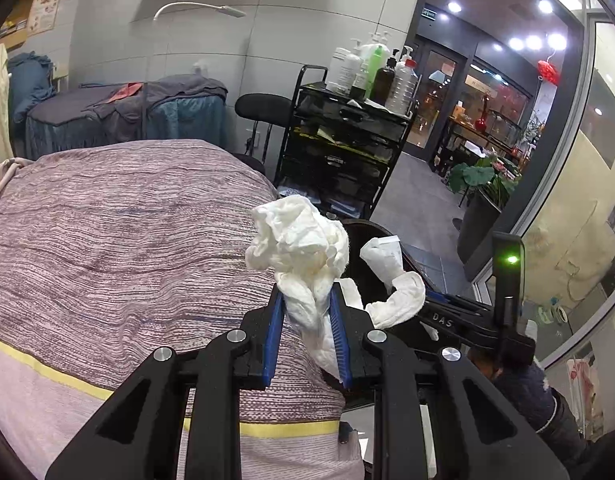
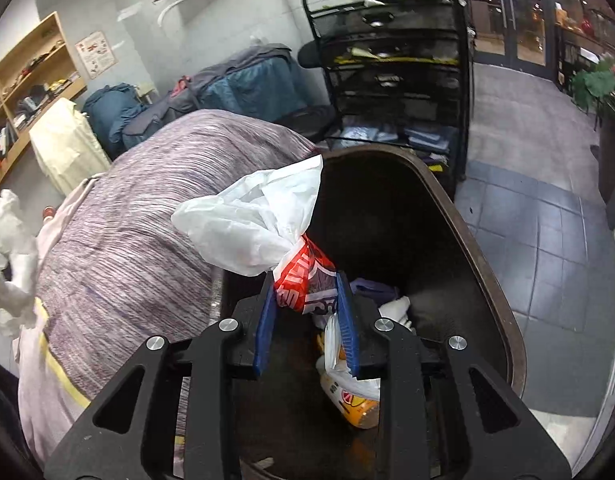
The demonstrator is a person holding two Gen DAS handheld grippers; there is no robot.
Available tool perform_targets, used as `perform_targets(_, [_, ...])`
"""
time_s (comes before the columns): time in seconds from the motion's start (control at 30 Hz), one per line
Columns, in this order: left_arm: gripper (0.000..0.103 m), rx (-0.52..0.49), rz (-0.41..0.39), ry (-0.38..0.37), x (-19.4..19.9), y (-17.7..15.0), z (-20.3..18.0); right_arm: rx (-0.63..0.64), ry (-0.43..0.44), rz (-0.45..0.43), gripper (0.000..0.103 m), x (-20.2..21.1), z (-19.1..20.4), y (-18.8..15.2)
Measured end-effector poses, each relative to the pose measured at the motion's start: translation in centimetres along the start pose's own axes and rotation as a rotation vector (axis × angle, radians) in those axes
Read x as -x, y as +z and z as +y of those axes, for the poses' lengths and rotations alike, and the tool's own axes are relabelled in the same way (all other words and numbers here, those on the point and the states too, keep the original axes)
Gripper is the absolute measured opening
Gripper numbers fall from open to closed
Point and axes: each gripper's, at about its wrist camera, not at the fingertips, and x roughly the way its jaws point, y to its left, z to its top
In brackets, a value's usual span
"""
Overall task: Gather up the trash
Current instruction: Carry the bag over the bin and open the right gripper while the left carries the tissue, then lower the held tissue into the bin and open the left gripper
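Right gripper (image 2: 307,300) clamped on red-white plastic bag (image 2: 267,228), jaws narrow, hanging over dark bin (image 2: 487,248), bin mouth at 12 o'clock. Left gripper (image 1: 305,308) pinching crumpled tissue (image 1: 299,240) above striped bedcover (image 1: 107,232), bin at 2 o'clock. Step: dropping trash. Next: release bag, then swing tissue over bin.

A trash bin (image 2: 487,280) stands right of the bed (image 2: 147,200), a cart (image 2: 387,60) behind it
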Motion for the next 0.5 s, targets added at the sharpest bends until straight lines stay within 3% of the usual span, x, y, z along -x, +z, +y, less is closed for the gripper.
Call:
perform_targets(0.07, [0.023, -0.003, 0.007, -0.005, -0.2, -0.1, -0.2, -0.015, -0.025, 0.007, 0.050, -0.4, -0.4, -0.2])
perform_targets(0.17, [0.023, -0.008, 0.017, -0.010, -0.6, -0.1, -0.4, -0.041, -0.034, -0.002, 0.064, -0.3, -0.8, -0.4])
perform_targets(0.5, [0.023, -0.040, 0.038, -0.035, -1.9, 0.3, -1.9, -0.049, -0.045, -0.083, 0.070, 1.7, -1.1, 0.2])
